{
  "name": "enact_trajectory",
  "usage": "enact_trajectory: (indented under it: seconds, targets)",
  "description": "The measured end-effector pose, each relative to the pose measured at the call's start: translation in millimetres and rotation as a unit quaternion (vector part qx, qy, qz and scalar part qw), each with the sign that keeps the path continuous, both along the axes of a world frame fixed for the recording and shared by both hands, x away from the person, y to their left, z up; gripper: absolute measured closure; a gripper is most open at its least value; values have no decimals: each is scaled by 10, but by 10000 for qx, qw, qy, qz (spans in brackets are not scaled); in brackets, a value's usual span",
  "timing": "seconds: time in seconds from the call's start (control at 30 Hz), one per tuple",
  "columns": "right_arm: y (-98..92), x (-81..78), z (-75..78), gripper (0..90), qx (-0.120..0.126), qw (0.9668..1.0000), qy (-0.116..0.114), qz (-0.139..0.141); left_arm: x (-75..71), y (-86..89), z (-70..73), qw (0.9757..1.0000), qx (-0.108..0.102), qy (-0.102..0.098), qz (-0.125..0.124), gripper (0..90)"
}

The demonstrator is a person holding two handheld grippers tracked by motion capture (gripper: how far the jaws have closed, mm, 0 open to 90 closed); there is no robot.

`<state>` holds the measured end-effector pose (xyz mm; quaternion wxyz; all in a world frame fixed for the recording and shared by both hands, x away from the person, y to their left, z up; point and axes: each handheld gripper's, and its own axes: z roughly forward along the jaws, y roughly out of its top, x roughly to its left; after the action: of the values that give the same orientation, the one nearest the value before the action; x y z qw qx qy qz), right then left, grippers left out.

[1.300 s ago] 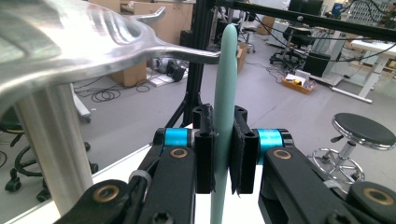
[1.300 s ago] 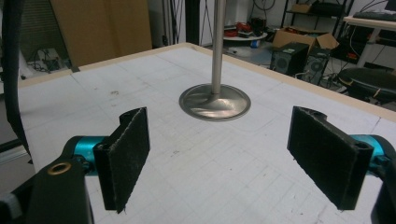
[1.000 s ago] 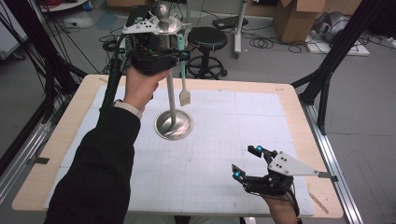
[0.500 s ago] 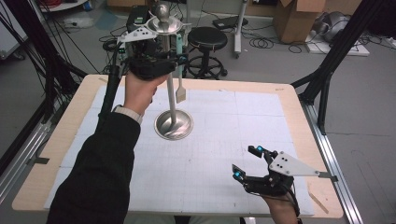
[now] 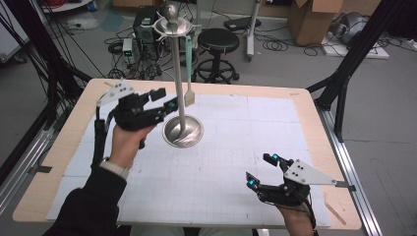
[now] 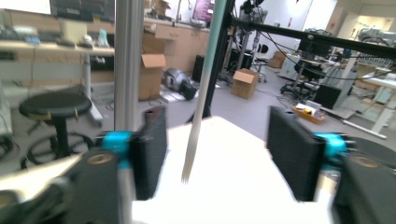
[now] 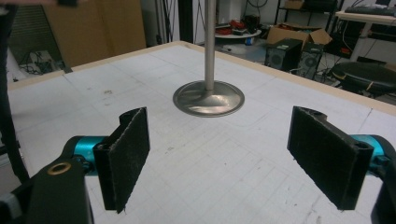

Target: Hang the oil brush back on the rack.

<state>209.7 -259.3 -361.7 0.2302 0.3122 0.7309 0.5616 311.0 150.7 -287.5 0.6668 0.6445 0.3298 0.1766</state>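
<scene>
Metal utensil stand (image 5: 180, 93) sits far-centre on the surface (image 5: 305, 118), round base flat on the white grid mat (image 5: 206, 182). A teal-handled spatula (image 5: 189, 73) hangs from the top ring of the stand, blade end down, just right of the pole and clear of the base.

Left hand-held gripper (image 5: 164, 101) is low, just left of the pole, pointing right toward it. Jaws stand fairly wide and have just been opening; nothing is pressed by the pads. In the left gripper view (image 6: 217, 154) the spatula (image 6: 201, 93) dangles farther off, seen through the gap between the jaws, with the pole (image 6: 128, 65) at the left pad. Frame is blurred, so exact clearance is hard to tell.

Right hand-held gripper (image 5: 259, 169) rests near-right, well apart from the stand, jaws wide and empty; its own view (image 7: 217, 158) looks at the stand base (image 7: 208, 99).

Step in hand, as I judge it: the spatula looks hung, so the left hand is clearing out.
- Keep the jaws open and back away to the left, not through the pole.
- Don't brush the hanging spatula; it swings easily and could slip off its hook.
- Avoid knocking the tall stand, which looks tippy.
- Right hand can stay parked.
</scene>
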Motion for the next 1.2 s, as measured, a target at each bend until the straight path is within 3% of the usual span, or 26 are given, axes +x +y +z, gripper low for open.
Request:
enact_trajectory:
  seconds: [0.1, 0.17, 0.27, 0.57, 0.7, 0.8, 1.03, 1.13, 1.2]
  targets:
    - [-10, 8, -13, 199, -16, 10000, 18, -25, -210, 147, -244, 9998, -197, 59, 41, 374]
    - [-20, 5, -26, 199, -28, 10000, 39, -80, -322, 222, -372, 9997, -215, 91, -1, 369]
    - [-35, 3, -33, 198, -57, 9999, 3, -98, -540, 382, -587, 9995, -276, 61, 146, 368]
    - [-46, 7, -51, 198, -95, 9997, 36, -220, -1089, 795, -988, 9973, -285, 67, 672, 314]
    - [-57, 0, -57, 192, -84, 9997, 1, -248, -1184, 875, -1033, 9977, -186, 99, 646, 286]
    - [-82, -1, -75, 183, -148, 9996, -36, -250, -1231, 921, -1052, 9981, -81, -3, 606, 276]
    - [-202, -26, -125, 167, -101, 9989, -119, -436, -1193, 961, -1027, 9965, 164, -30, 818, 195]
    - [-245, -36, -153, 167, -99, 9986, -121, -504, -1176, 960, -1008, 9955, 329, -102, 885, 189]
    - [-262, -36, -176, 167, -48, 9986, -80, -524, -1161, 960, -1010, 9954, 332, -98, 896, 189]
